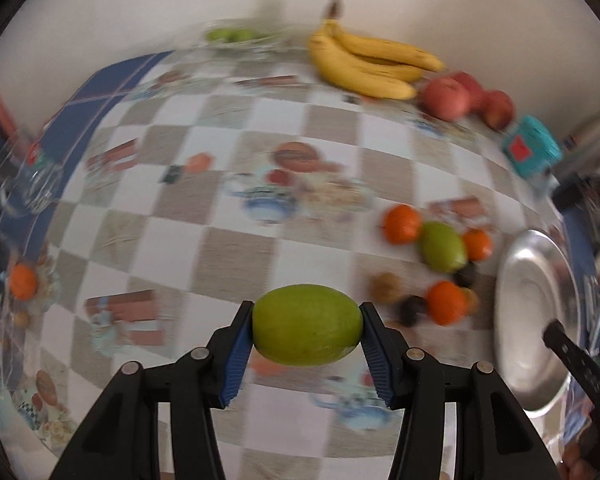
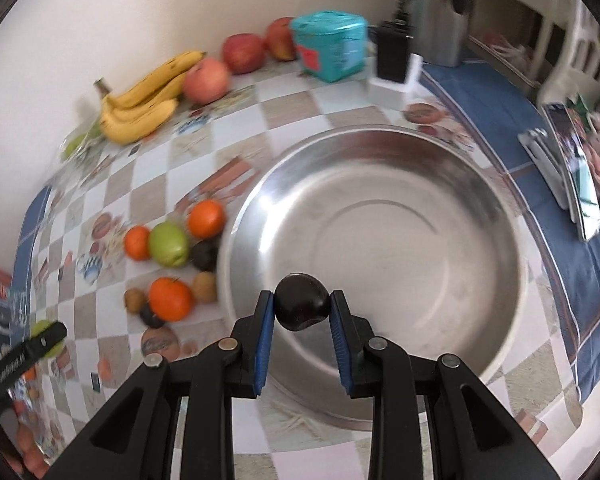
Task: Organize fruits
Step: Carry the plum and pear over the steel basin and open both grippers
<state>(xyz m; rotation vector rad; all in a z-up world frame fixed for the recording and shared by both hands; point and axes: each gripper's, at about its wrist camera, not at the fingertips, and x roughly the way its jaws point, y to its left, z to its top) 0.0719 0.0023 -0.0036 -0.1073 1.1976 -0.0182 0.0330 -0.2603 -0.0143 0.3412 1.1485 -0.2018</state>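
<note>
Blur smears far fruit; left claw grips green fruit, right claw dark plum.

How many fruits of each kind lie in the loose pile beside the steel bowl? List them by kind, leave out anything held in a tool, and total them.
Oranges: 3
Green fruit: 1
Dark plums: 2
Brown kiwis: 2
Total: 8

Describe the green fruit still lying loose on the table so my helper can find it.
Start at the steel bowl; just off its left rim sits a cluster of small fruit. The green fruit lies between two oranges, the only green and largest piece there.
</note>
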